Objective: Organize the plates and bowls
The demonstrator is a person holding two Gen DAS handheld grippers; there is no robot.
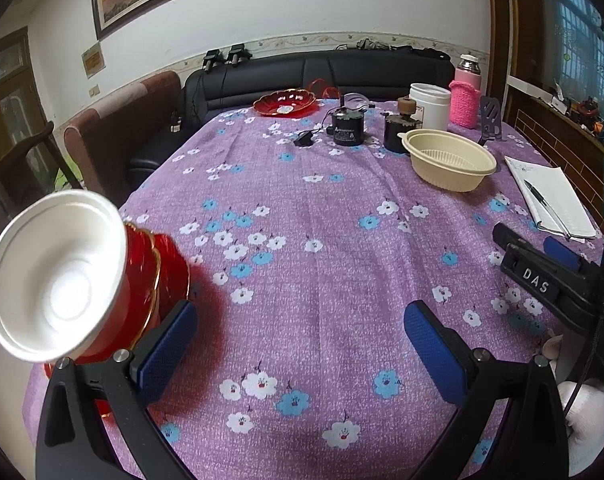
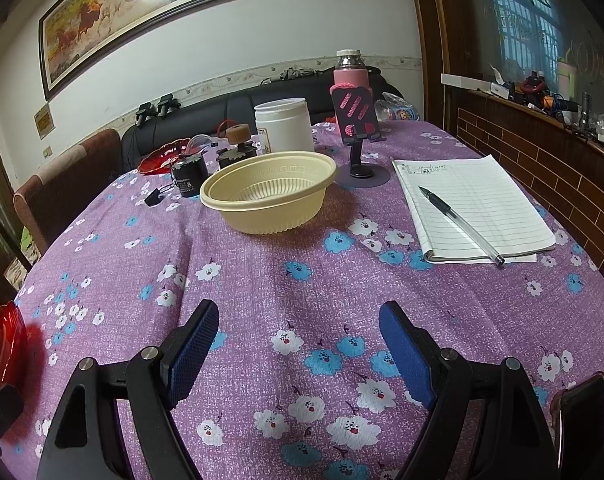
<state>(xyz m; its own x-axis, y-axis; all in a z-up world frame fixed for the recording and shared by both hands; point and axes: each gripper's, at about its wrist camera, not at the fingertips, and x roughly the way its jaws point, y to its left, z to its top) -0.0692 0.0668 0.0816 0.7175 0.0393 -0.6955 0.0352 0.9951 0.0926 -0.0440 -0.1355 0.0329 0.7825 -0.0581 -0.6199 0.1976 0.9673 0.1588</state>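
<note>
A white bowl (image 1: pixel 58 276) sits on stacked red plates (image 1: pixel 158 276) at the table's near left edge, just left of my open left gripper (image 1: pixel 302 340), which holds nothing. The red stack also shows at the left edge of the right wrist view (image 2: pixel 2 340). A cream bowl (image 1: pixel 450 164) stands on the right side of the table, also seen in the right wrist view (image 2: pixel 268 192), well ahead of my open, empty right gripper (image 2: pixel 298 348). Another red plate (image 1: pixel 286 102) lies at the far edge, also seen in the right wrist view (image 2: pixel 162 156).
A purple flowered cloth (image 1: pixel 322 216) covers the table. A notebook with a pen (image 2: pixel 474 208) lies at right. A white jar (image 2: pixel 284 124), pink flask (image 2: pixel 352 76), phone stand (image 2: pixel 358 136) and small black devices (image 1: pixel 346 126) stand at the back. A black sofa (image 1: pixel 318 72) is behind.
</note>
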